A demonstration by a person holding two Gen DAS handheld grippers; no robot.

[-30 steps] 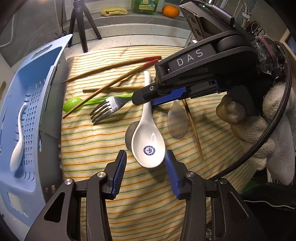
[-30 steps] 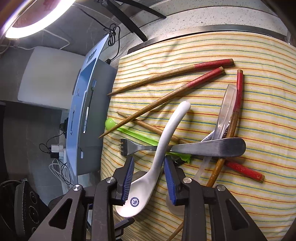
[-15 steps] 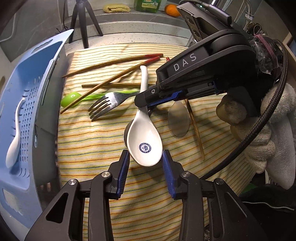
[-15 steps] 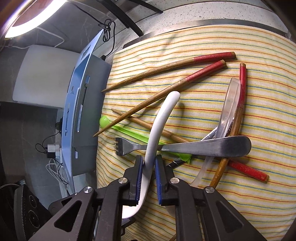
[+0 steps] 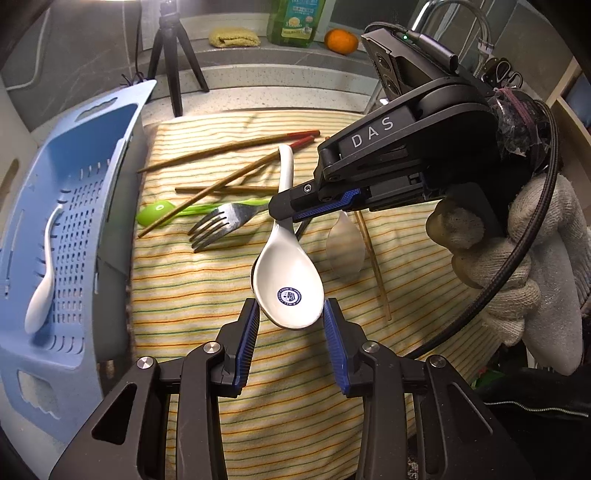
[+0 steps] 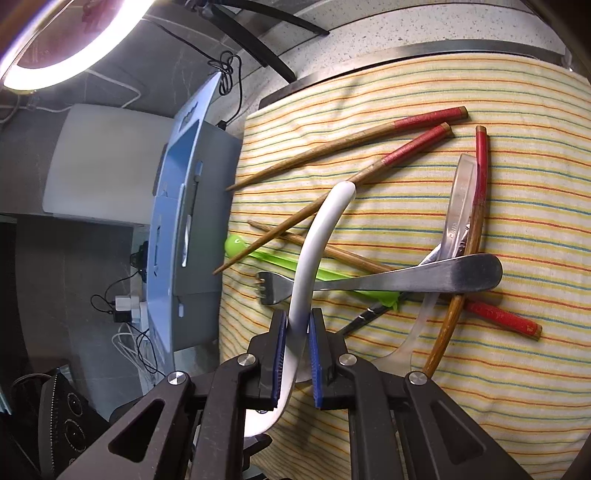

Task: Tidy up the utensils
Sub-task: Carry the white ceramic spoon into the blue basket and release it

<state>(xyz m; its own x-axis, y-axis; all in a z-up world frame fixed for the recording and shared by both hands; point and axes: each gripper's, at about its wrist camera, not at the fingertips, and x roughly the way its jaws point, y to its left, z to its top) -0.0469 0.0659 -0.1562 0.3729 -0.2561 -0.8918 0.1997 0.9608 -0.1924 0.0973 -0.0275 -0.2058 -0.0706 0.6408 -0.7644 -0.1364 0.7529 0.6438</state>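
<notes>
judging progress as early: your right gripper (image 6: pixel 298 354) pinches the white ceramic spoon (image 5: pixel 289 284) by its handle above the striped cloth (image 5: pixel 207 295), your left gripper (image 5: pixel 290 343) spread around its bowl without clear contact. one white spoon (image 5: pixel 42 273) lies in the blue basket (image 5: pixel 85 206) at left; fork (image 5: pixel 221 225), chopsticks (image 6: pixel 347 147), green spoon (image 5: pixel 159 214) and clear spoon (image 5: pixel 345 251) remain unsorted.

Home kitchen; speckled stone counter (image 5: pixel 295 79); dish-soap bottle (image 5: pixel 295 22); sponge (image 5: pixel 233 37); faucet (image 5: pixel 436 11); blue drainer basket (image 5: pixel 74 206); orange (image 5: pixel 341 40)

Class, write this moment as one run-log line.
right gripper: shut on white ceramic spoon handle | left gripper: open, around bowl | blue basket: holds one white spoon
</notes>
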